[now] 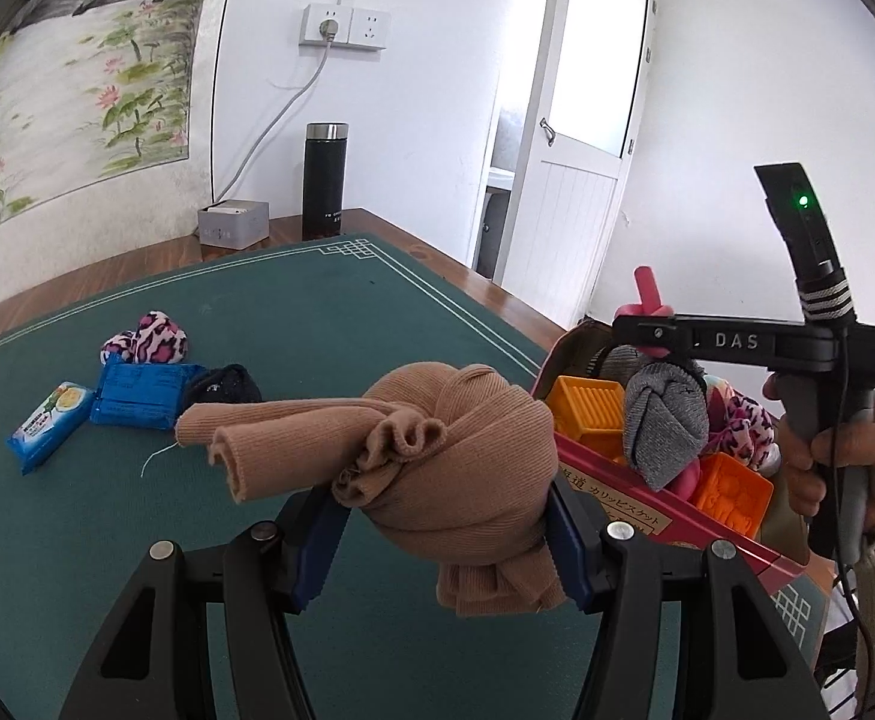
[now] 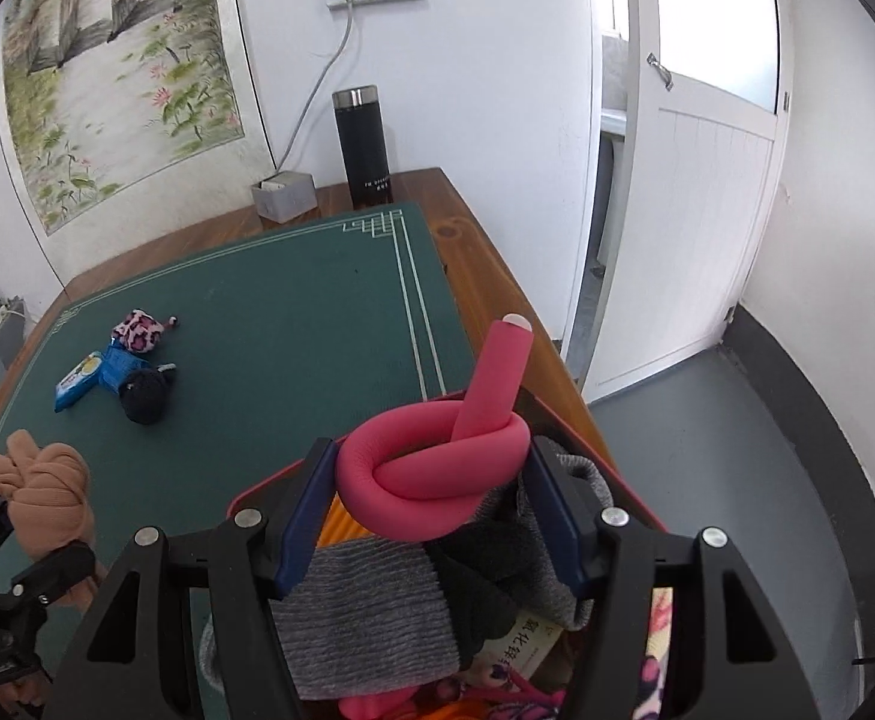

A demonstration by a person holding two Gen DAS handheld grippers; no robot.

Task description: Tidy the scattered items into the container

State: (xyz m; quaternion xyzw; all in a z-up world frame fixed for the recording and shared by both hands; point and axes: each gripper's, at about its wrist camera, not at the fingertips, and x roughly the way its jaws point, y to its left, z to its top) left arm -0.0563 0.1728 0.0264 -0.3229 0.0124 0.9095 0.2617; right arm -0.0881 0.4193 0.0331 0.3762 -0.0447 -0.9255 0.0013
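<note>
My left gripper (image 1: 446, 531) is shut on a knotted tan sock bundle (image 1: 455, 456), held above the green mat just left of the red box (image 1: 647, 495). It also shows in the right wrist view (image 2: 47, 492). My right gripper (image 2: 431, 507) is shut on a knotted pink foam tube (image 2: 437, 468), held over the red box (image 2: 269, 483), which holds grey socks (image 2: 371, 618) and orange blocks (image 1: 731, 489). On the mat lie a leopard-print sock (image 1: 149, 342), a blue packet (image 1: 137, 393), a light blue packet (image 1: 50, 420) and a black sock (image 1: 224, 387).
A black flask (image 1: 324, 180) and a small grey box (image 1: 233, 222) stand at the table's far edge by the wall. The green mat (image 1: 317, 312) covers the wooden table. A white door (image 2: 701, 210) and grey floor lie to the right.
</note>
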